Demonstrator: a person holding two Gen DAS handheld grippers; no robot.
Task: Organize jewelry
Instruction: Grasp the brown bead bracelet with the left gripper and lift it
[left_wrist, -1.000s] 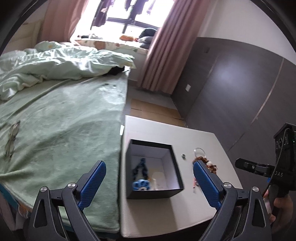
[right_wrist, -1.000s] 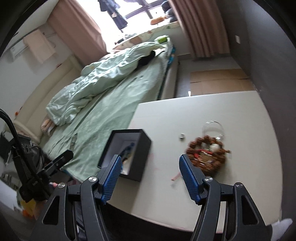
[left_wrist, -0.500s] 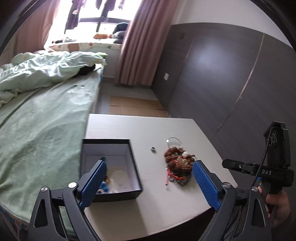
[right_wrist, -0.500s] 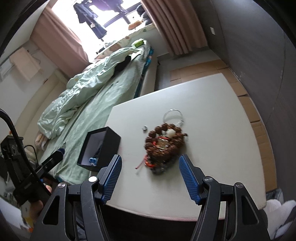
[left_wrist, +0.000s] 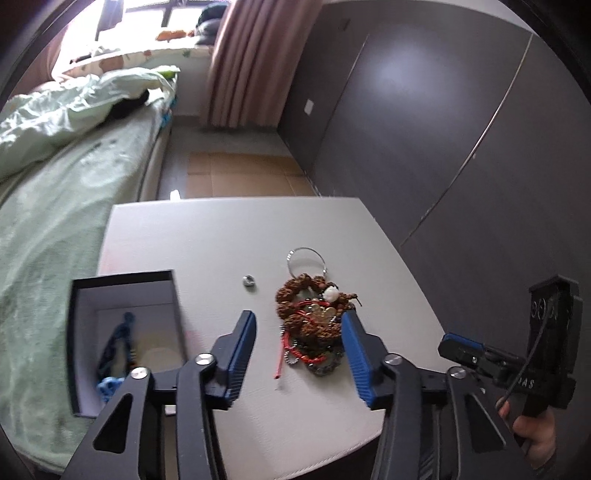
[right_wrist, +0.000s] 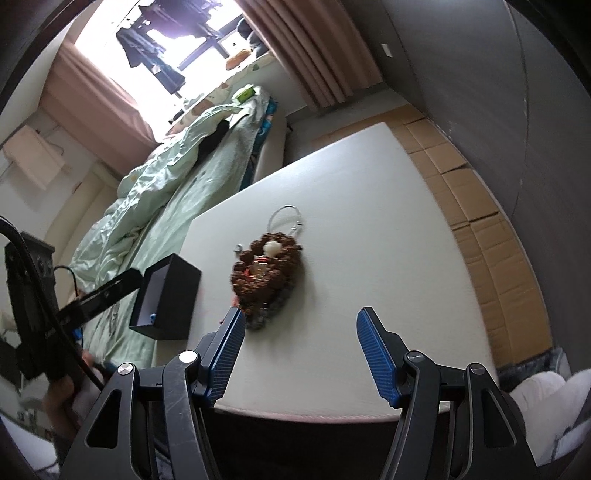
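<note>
- The jewellery pile – brown bead bracelets tangled with red cord and a bit of chain – lies on the white table, well short of its near edge, with a thin silver bangle touching its far side and a small silver ring lying apart just beside it
- The open black box stands at the table's left edge next to the bed; something blue already lies inside it
- The left gripper hovers over the pile, its jaws having just been closing to a middling gap; the heap shows between the blue pads, but I cannot tell whether either pad touches it, so nothing counts as gripped yet
- The right gripper hangs near the table's front edge, jaws fairly wide and holding nothing, with the pile just beyond its left finger
- Step in hand, as I judge it – the left gripper settling in for a pick from the heap
- The next move calls for lowering onto a single strand and pinching it; the tangle may drag the rest along on the way to the box
</note>
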